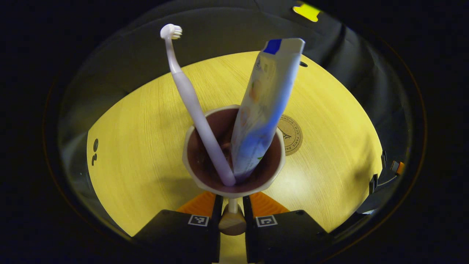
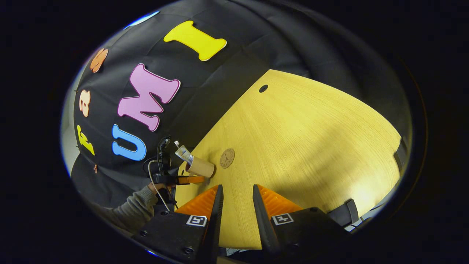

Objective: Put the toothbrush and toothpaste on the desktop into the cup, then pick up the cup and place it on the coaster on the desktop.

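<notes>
inside round cup [image 1: 234, 172]: slim toothbrush [image 1: 194, 106], flat toothpaste [image 1: 262, 106]; woodgrain desktop [image 1: 146, 146].

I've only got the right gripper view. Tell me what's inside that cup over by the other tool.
Observer: The toothbrush and the toothpaste both stand in the cup, bristles up.
Operator: Report the left tool's grip.
Observer: The left tool has its fingers closed on the cup's handle, at the near side of the rim.
Operator: Give me the coaster from there.
Observer: The coaster lies on the desktop just beyond the cup, its near edge hidden behind the rim.
</notes>
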### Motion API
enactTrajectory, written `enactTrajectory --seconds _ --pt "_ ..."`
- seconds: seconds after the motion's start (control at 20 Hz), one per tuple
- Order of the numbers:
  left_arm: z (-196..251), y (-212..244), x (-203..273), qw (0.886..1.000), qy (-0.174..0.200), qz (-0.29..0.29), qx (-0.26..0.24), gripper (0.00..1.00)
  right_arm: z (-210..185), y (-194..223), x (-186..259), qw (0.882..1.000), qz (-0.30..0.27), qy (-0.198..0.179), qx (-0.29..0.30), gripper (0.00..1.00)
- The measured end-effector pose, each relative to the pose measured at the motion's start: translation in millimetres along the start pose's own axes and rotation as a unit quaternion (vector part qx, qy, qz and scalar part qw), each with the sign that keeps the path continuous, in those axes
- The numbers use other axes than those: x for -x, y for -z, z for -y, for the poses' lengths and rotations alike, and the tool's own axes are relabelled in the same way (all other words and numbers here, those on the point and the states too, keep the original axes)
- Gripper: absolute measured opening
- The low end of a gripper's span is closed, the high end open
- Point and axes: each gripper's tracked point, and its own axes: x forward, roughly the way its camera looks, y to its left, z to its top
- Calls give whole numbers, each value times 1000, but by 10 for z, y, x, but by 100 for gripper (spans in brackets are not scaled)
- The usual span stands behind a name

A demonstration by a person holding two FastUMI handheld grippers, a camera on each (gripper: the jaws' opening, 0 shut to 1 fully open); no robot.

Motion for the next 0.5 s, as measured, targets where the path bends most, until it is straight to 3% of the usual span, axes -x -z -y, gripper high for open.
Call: enactTrajectory --seconds 0.5 --pt "439 -371 -38 999 14 14 -34 32 132 -145 158 1000 22 5 -12 49"
